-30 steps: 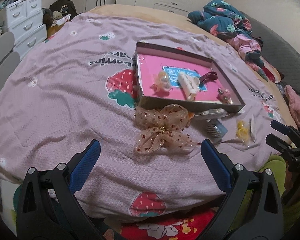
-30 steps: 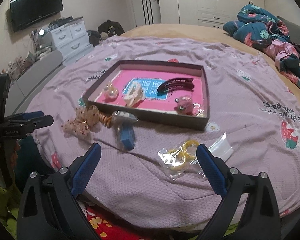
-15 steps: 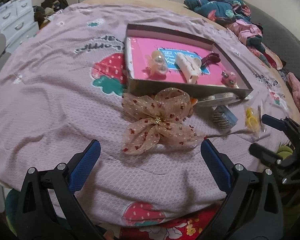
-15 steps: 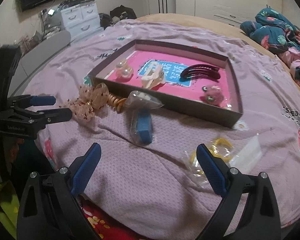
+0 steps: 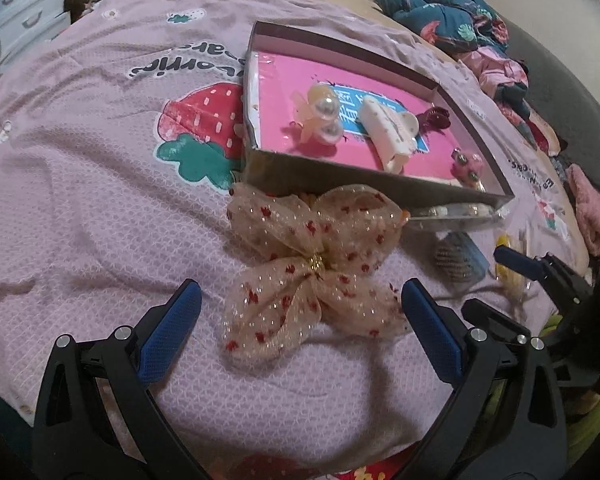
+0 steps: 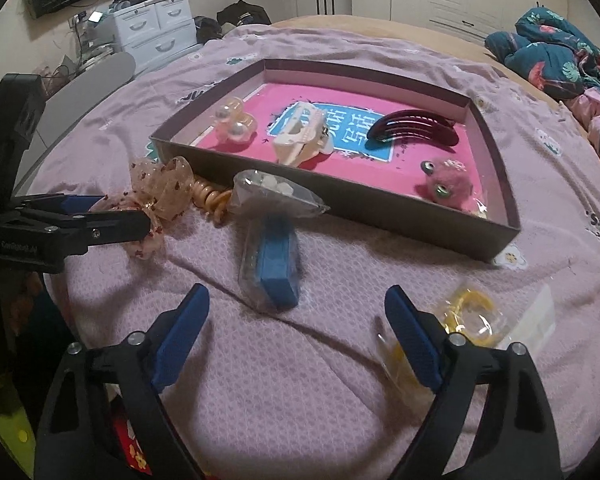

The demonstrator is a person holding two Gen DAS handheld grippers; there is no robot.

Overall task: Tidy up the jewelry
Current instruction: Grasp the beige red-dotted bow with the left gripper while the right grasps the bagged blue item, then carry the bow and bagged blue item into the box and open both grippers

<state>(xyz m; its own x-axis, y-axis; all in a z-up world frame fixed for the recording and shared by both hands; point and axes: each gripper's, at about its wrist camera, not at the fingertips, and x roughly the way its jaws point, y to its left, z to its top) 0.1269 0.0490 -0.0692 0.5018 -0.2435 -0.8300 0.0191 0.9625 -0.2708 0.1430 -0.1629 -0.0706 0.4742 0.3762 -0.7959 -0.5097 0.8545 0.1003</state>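
Observation:
A grey box [image 5: 380, 190] with a pink floor lies on the bed; it holds a pearl clip [image 5: 320, 116], a cream claw clip [image 5: 388, 132], a dark red clip [image 6: 412, 128] and a pink fuzzy piece [image 6: 444, 184]. A beige mesh bow [image 5: 316, 264] with red dots lies in front of the box. My left gripper [image 5: 300, 328] is open, its jaws on either side of the bow's near half. My right gripper [image 6: 296, 336] is open, just short of a blue comb in a clear bag [image 6: 272, 256]. A bagged yellow piece [image 6: 468, 316] lies by its right finger.
An orange coil hair tie [image 6: 212, 200] and a clear bag of white beads [image 6: 272, 192] lie against the box's front wall. Bundled clothes [image 6: 560, 60] sit at the bed's far right. White drawers [image 6: 156, 28] stand beyond the bed's left side.
Both grippers have moved forward and lower. The left has closed in on the bow, the right on the bagged blue comb. The objects have not moved.

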